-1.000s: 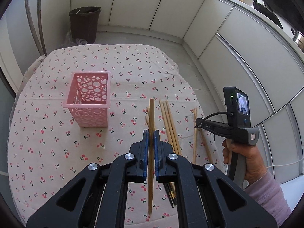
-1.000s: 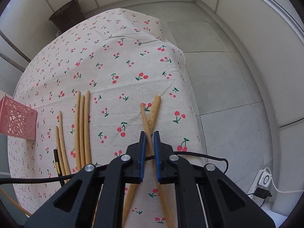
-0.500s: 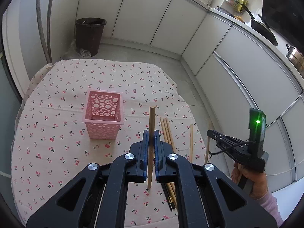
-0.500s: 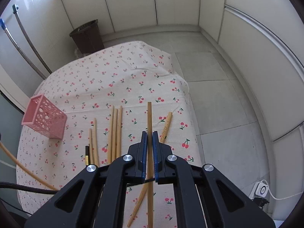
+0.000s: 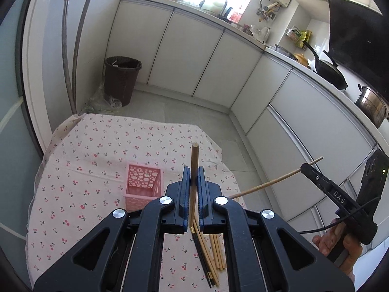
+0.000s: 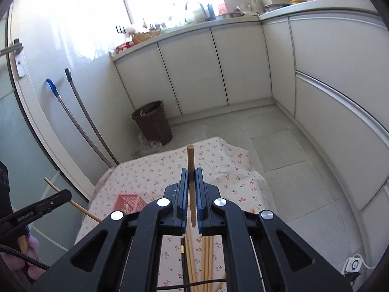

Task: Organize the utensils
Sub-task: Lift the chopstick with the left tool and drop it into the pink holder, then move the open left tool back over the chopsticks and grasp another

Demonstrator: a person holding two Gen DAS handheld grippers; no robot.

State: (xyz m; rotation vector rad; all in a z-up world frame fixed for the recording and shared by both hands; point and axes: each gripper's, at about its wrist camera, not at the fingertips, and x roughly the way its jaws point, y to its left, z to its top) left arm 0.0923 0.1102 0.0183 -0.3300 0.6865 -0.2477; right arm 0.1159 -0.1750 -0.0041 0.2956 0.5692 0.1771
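The left gripper (image 5: 193,185) is clenched on a wooden chopstick (image 5: 193,170), which stands nearly upright between its blue pads and pokes out past them toward 12 o'clock. The right gripper (image 6: 192,189) likewise grasps a second chopstick (image 6: 191,168) held upright in its pads. Below both, at 6 o'clock, the loose chopsticks (image 5: 214,250) lie bunched on the cherry-print cloth (image 5: 80,170), one dark chopstick (image 5: 201,258) among the pale ones. The pink basket (image 5: 143,182) stands on the cloth at about 10 o'clock from the left gripper, apart from the bundle. In the left view a hand (image 5: 338,243) holds the right gripper's handle at 4 o'clock. Farther off, a brown bin (image 5: 122,79) sits on the floor at 11 o'clock against the white cabinets (image 5: 209,60).
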